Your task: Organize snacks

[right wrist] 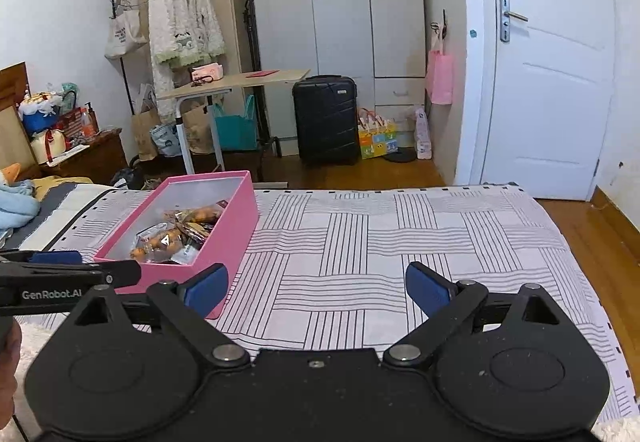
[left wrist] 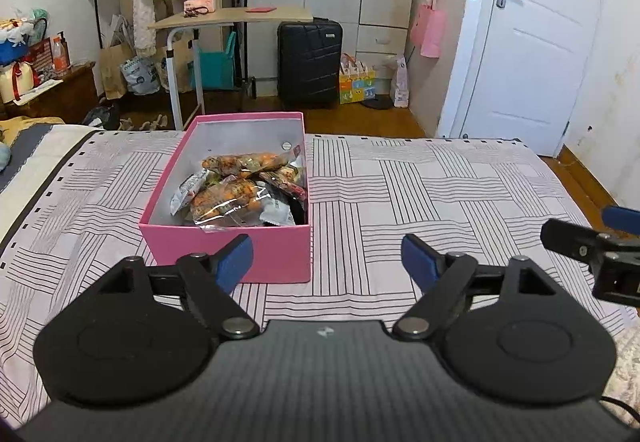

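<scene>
A pink box [left wrist: 224,246] stands open on the striped bed sheet, with several snack packets [left wrist: 236,194] piled inside it. The box [right wrist: 236,230] and its snack packets [right wrist: 172,238] also show at the left of the right wrist view. My left gripper [left wrist: 326,262] is open and empty, just in front of the box's near wall. My right gripper [right wrist: 316,290] is open and empty over bare sheet to the right of the box. The right gripper also shows at the right edge of the left wrist view [left wrist: 600,242], and the left one at the left edge of the right wrist view [right wrist: 72,270].
The bed sheet [right wrist: 380,242] spreads wide to the right of the box. Beyond the bed's far edge are a black suitcase [left wrist: 310,62], a small side table [left wrist: 228,18], a clothes rack and a white door [left wrist: 540,42]. A bedside cabinet [right wrist: 80,158] with clutter stands at the left.
</scene>
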`<state>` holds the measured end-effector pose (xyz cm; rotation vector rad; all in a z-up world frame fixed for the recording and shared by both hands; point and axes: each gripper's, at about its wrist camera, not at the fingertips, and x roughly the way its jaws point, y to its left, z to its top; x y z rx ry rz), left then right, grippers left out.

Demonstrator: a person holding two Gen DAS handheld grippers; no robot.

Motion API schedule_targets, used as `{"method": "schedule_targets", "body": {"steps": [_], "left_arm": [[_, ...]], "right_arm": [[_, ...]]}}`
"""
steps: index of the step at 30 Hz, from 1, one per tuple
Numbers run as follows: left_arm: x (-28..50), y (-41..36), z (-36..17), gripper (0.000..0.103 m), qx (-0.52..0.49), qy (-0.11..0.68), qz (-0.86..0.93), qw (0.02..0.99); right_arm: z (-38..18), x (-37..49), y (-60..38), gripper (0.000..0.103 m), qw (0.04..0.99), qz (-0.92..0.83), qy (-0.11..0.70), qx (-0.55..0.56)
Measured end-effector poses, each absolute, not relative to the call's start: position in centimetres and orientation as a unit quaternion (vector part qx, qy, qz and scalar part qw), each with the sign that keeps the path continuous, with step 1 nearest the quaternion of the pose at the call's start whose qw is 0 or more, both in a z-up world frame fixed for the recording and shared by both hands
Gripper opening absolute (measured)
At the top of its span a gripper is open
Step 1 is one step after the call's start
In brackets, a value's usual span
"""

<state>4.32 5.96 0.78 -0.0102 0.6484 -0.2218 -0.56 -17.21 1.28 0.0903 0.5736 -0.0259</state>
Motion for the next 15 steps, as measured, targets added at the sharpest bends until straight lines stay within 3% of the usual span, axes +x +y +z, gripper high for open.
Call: {"method": "schedule_targets", "body": {"steps": [6, 15], "left_arm": [[4.01, 5.97, 0.67, 0.101, -0.006, 0.305, -0.102, 0.947], [3.56, 5.53, 0.32, 0.103, 0.017, 0.292, -0.088, 0.952]], "right_arm": [[1.02, -0.52, -17.10, 0.102, 0.956, -0.028, 0.291, 0.039], [0.67, -0.53, -16.86, 0.103, 0.953, -0.033, 0.299, 0.029]]}}
